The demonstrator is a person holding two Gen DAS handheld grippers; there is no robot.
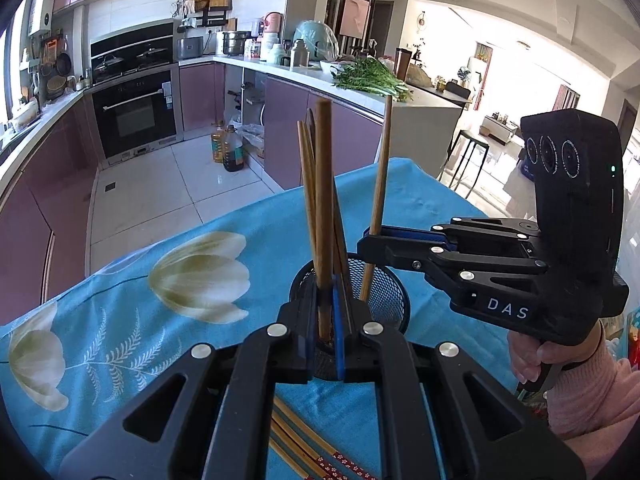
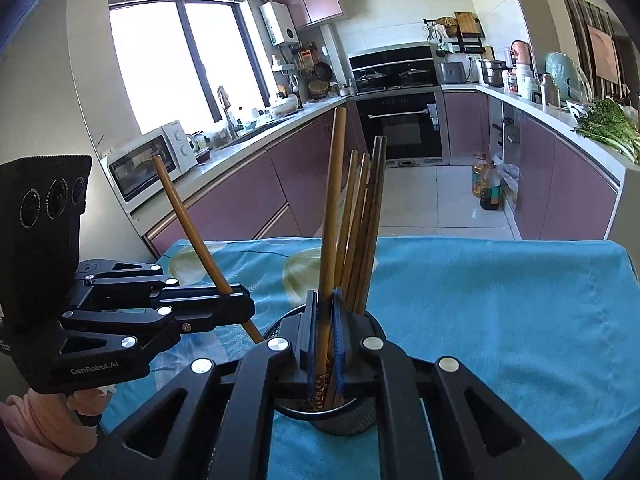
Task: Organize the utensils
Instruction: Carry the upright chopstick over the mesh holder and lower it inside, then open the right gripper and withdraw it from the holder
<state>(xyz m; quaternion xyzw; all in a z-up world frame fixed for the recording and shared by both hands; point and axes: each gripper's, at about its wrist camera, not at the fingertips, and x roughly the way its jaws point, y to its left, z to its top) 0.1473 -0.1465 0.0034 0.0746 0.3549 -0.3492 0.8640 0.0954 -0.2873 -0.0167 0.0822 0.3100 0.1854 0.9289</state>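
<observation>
Currently both grippers, left (image 1: 325, 316) and right (image 2: 326, 332), each pinch one chopstick (image 1: 323, 216) over the mesh holder (image 1: 384, 284); light, stiff, probably slippery, so we grip mid-shaft.

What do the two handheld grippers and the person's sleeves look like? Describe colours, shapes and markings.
Both grippers are matte black, with angular linked bars joined by round silver rivets and blue pads inside the fingers. The right gripper carries white "DAS" lettering and a tall black block with three round lenses and a small green light. The left gripper reads "GenRobot.AI". The sleeve is soft pink knit.
</observation>
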